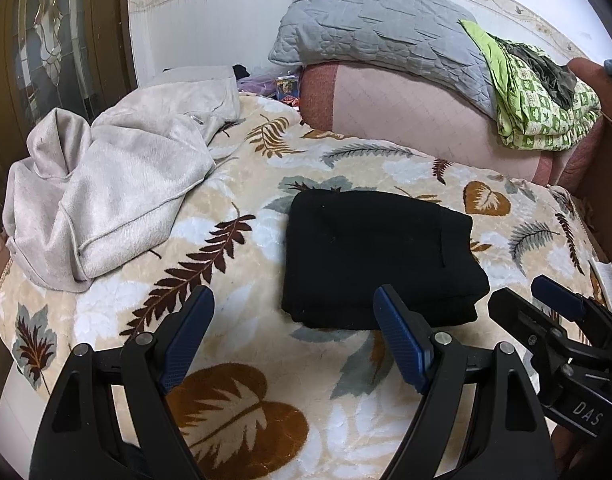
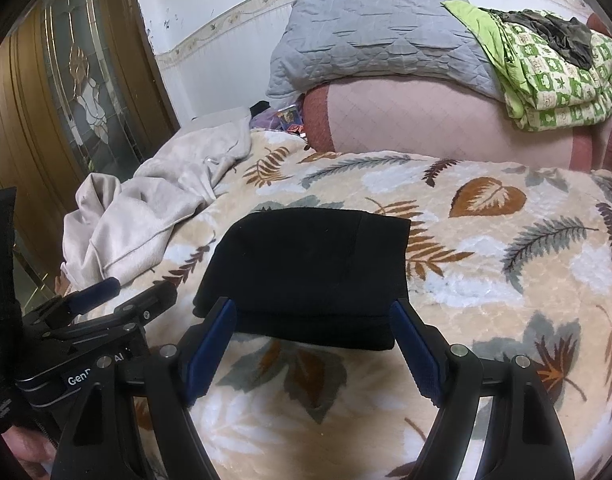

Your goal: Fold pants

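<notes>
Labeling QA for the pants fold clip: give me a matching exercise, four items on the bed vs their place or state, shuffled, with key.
Column 1:
1. black pants
2. beige hoodie
3. gray quilted pillow
4. green patterned cloth

Column 2:
A. crumpled, at the left edge of the leaf-print blanket
B. folded compact, lying just ahead of both open grippers
C. bunched at the far right, a dark garment on top
D. resting on the pink bolster

Pairs: 1-B, 2-A, 3-D, 4-C
</notes>
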